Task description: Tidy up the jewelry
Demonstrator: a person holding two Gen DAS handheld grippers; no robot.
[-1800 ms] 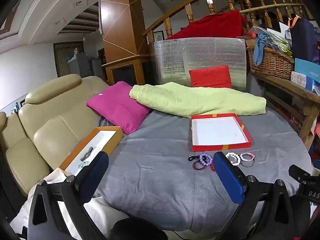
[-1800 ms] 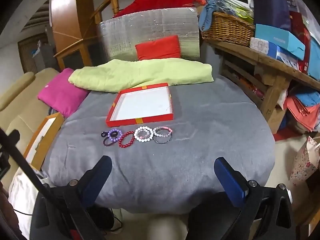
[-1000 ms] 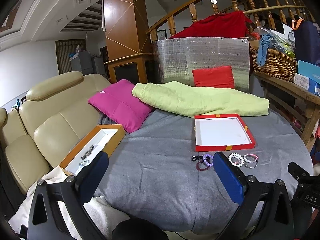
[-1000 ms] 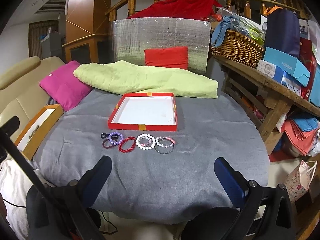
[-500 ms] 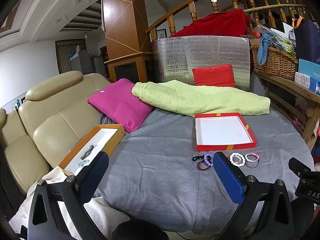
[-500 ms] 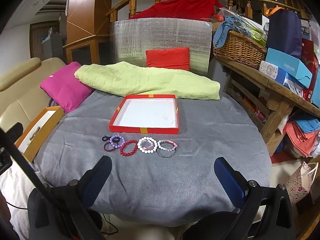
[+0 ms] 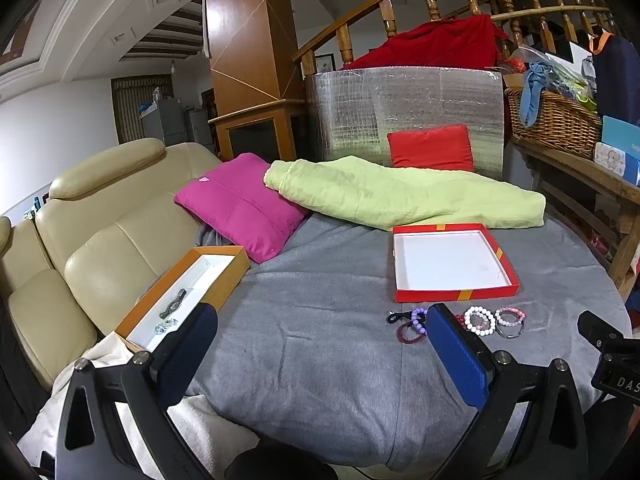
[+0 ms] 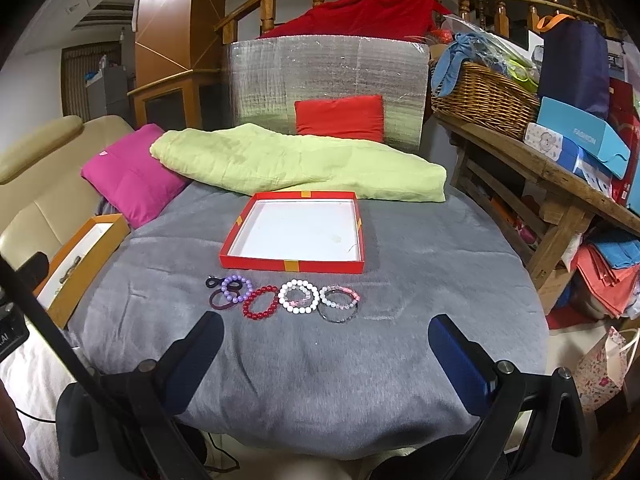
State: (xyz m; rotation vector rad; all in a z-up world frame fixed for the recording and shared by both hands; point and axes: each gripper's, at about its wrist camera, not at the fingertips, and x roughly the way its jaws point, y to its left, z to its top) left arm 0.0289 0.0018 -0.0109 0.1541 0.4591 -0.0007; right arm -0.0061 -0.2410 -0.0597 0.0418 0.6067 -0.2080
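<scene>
Several bead bracelets lie in a row on the grey cloth: purple [image 8: 234, 288], red [image 8: 261, 307], white [image 8: 299, 301] and pink-clear [image 8: 340, 302]. Behind them sits an empty red tray [image 8: 294, 265] with a white floor; it also shows in the left wrist view [image 7: 454, 293]. My right gripper [image 8: 325, 354] is open and empty, just short of the bracelets. My left gripper [image 7: 320, 342] is open and empty over the cloth; its right finger [image 7: 456, 354] hides the red bracelet. White [image 7: 479, 320] and purple [image 7: 418, 317] bracelets show there.
An orange box [image 7: 182, 292] holding small jewelry sits at the table's left edge by a beige sofa [image 7: 100, 216]. A pink cushion [image 7: 238, 204], green blanket [image 7: 400, 196] and red cushion [image 7: 432, 147] lie behind. A wooden shelf [image 8: 560, 184] with basket and boxes stands right.
Both grippers have moved forward toward the table and tilted a little; the bracelets and red tray appear nearer in the right wrist view. Nothing on the table has moved.
</scene>
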